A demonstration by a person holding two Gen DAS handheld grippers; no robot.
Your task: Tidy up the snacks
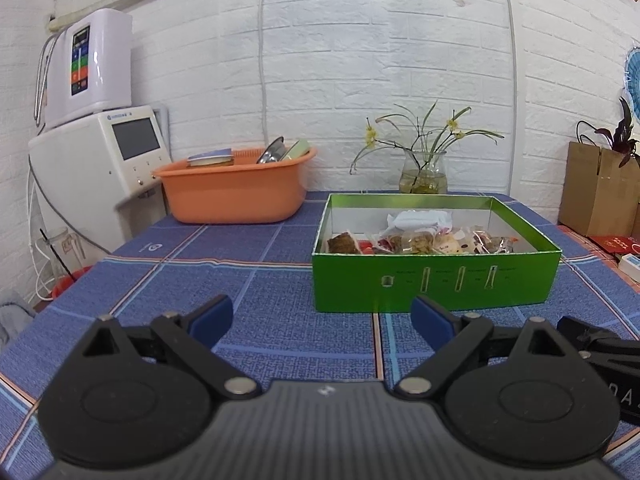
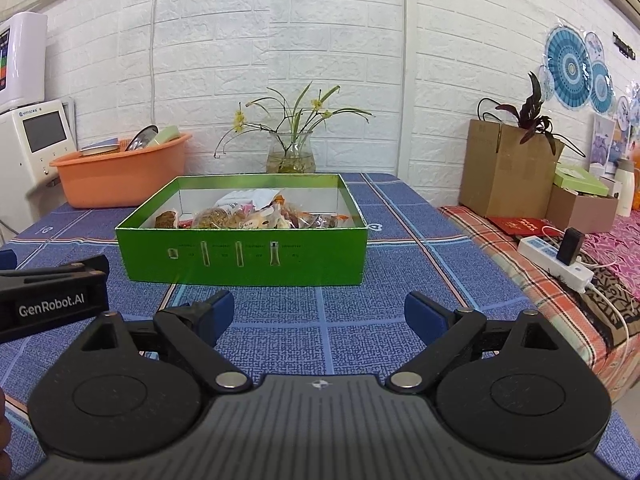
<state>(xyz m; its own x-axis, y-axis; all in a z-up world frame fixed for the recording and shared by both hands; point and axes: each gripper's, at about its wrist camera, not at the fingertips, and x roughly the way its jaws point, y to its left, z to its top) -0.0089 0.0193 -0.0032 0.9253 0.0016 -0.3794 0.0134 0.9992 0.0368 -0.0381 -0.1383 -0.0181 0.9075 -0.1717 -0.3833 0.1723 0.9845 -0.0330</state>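
Both claws were held low over the blue checked tablecloth (image 1: 280, 332), side by side, and nothing was gripped by either. The left claw (image 1: 322, 316) was spread wide, its blue pads (image 1: 212, 316) kept well apart with only cloth seen between them. Same deal with the right claw (image 2: 318, 314): jaws were left released, pads (image 2: 424, 316) far apart, nothing pinched.

The green box (image 1: 434, 280) was parked on the cloth just ahead of the left claw and a bit to its right; from the right claw it was seen straight ahead (image 2: 244, 260). The snacks (image 1: 420, 238) were all piled inside it, wrapped packets heaped along the near wall (image 2: 248, 216). Exact contents of each wrapper couldn't be made out.

Further back, an orange tub (image 1: 234, 192) with some dishes in it was set ahead-left of the left claw, and a glass vase (image 2: 291, 156) with yellow flowers was placed behind the box. A cardboard box (image 2: 500, 168) and a power strip (image 2: 554, 262) were spotted off to the right of the right claw.
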